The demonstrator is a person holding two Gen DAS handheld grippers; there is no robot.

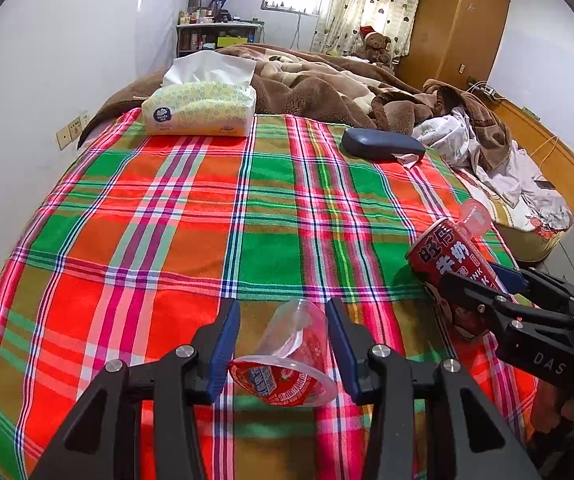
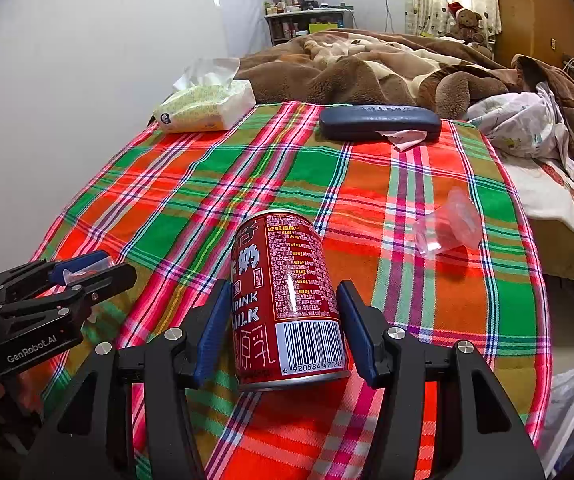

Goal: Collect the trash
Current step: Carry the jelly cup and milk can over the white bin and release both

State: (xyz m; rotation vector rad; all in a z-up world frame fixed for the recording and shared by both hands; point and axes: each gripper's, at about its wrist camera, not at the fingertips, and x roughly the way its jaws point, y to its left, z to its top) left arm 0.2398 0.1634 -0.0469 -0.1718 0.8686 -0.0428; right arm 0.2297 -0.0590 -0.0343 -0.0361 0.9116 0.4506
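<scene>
A: You are working over the bed point(image 1: 135, 240) with its plaid cloth, and the biggest risk is sitting in your right hand-held gripper point(image 2: 283, 312). It is standing about half open around the red milk can point(image 2: 287, 300), the blue pads close against its sides. The can is tilting, and I judge the smooth metal could be sliding out if you are lifting fast.

B: And the left?

A: Your left hand-held gripper point(image 1: 283, 344) is standing fairly narrow around the clear jelly cup point(image 1: 291, 356) with its peeled red lid. I cannot tell whether the pads are pressing it. The thin plastic looks likely to be crumpling or popping free, and the loose lid could be catching.

B: Anything smaller?

A: A second clear cup point(image 2: 447, 224) is lying on the cloth, well apart from both tools, and a crumpled tissue point(image 2: 403, 138) is touching the dark glasses case point(image 2: 379, 120). You could be overlooking those.
</scene>
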